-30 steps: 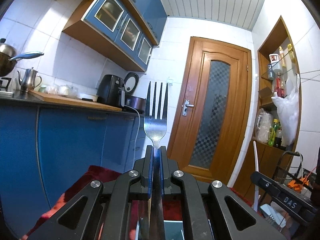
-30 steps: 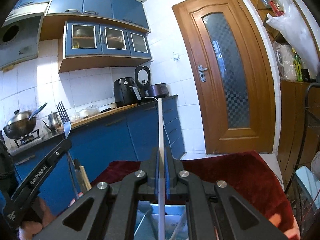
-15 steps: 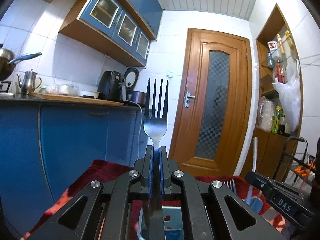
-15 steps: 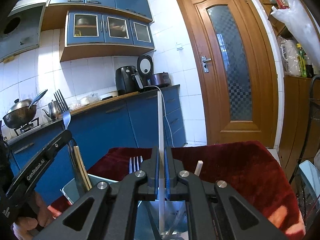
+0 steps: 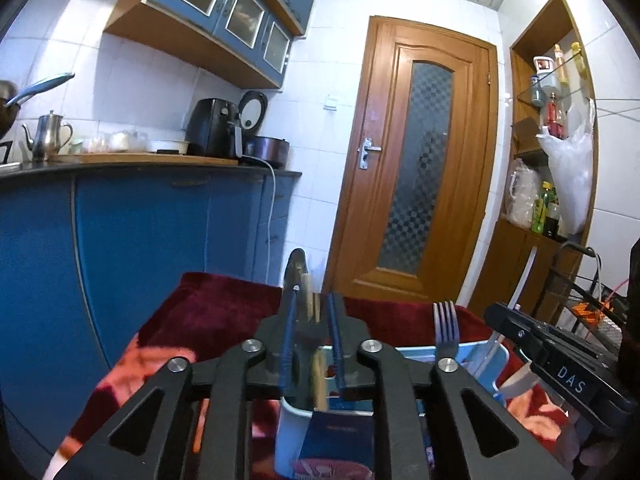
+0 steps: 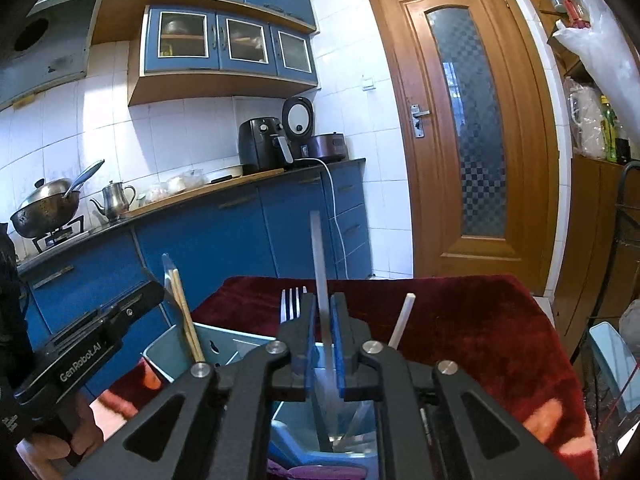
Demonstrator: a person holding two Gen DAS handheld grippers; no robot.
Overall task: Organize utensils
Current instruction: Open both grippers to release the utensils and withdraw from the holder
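Right wrist: straw (image 6: 321, 280) loose between opening jaws

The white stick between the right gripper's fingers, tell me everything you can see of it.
The white stick is a thin, straight, pale, translucent, plastic-looking rod. It stands nearly upright between the blue pads of the right gripper, whose jaws are opening. Its top rises above the fingers; its lower end, blurred, reaches down into the pale blue holder. A second white stick leans to its right.
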